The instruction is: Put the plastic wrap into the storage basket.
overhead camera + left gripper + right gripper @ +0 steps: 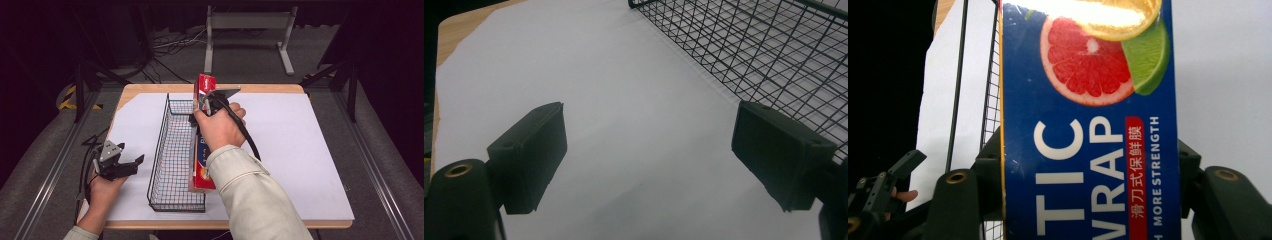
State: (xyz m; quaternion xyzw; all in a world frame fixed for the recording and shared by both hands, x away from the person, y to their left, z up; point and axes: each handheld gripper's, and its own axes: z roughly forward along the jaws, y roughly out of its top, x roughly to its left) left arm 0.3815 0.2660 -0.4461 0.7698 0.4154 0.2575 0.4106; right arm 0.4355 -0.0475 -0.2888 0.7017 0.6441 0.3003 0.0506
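Plastic wrap box clamped in the right tongs beside the wire basket

The right tongs (204, 107) are closed on the long plastic wrap box (202, 150), one pad on each long side, holding it along the right-hand wall of the wire basket (170, 150), its near end low by the counter (310, 150). Well to the left of the basket, the left tongs (131, 165) stand wide apart above the white sheet (624, 100), gripping nothing.

Right gripper (201, 106): black body, grey three-cornered plate on top, thick black cable trailing back; brass-ringed screw holes beside its jaws. Left gripper (134, 164): black, grey plate, flat rectangular black pads (781, 152). Both forearms wear pale beige, cuffed sleeves (245, 180).
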